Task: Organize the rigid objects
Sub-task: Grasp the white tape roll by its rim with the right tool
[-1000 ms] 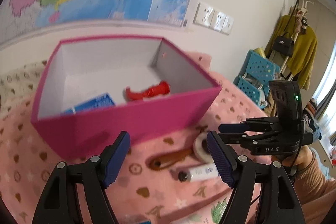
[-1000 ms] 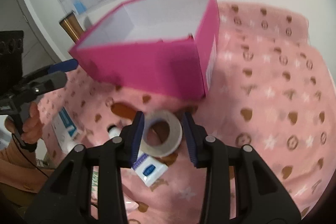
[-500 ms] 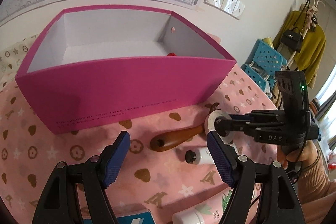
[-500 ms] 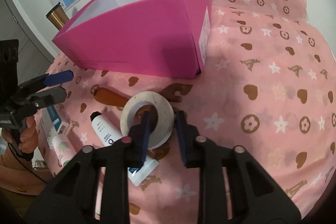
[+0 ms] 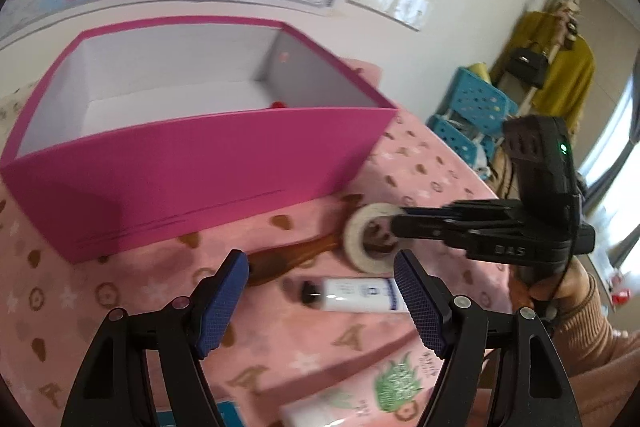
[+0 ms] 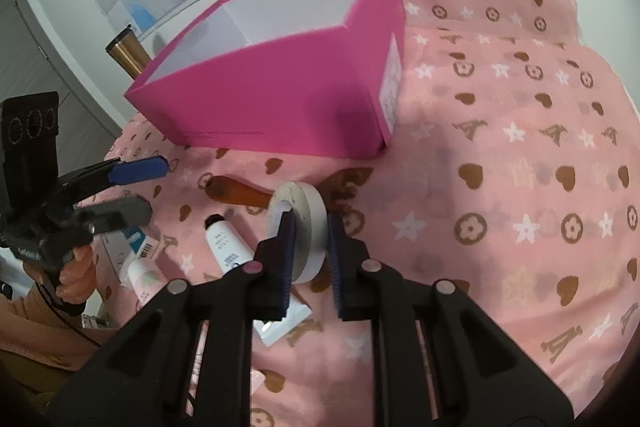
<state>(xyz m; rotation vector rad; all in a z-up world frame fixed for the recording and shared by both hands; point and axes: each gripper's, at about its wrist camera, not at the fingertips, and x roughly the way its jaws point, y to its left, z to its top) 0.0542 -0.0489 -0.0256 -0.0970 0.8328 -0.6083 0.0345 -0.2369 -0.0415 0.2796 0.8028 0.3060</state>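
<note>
A white tape roll (image 6: 308, 203) stands tipped on edge on the pink cloth in front of the pink box (image 6: 280, 99). My right gripper (image 6: 311, 231) is closing on the roll's wall, one finger through the hole and the other outside, pads against it. From the left wrist view the same roll (image 5: 360, 239) sits at the right gripper's (image 5: 400, 223) tips. My left gripper (image 5: 320, 291) hangs open above a white tube with a black cap (image 5: 356, 294), touching nothing. A brown wooden handle (image 5: 288, 259) lies beside the tube.
The pink box (image 5: 200, 123) is open-topped with a small red item (image 5: 276, 104) inside. A green-printed tube (image 5: 360, 395) lies near the front edge. A blue-and-white carton (image 6: 136, 243), a pale pink tube (image 6: 144, 275) and a metal tumbler (image 6: 126, 51) stand at left.
The right jaws narrowed from around the flat tape roll to a grip on its wall, and the roll tipped up. The left gripper drifted lower toward the white tube, still open.
</note>
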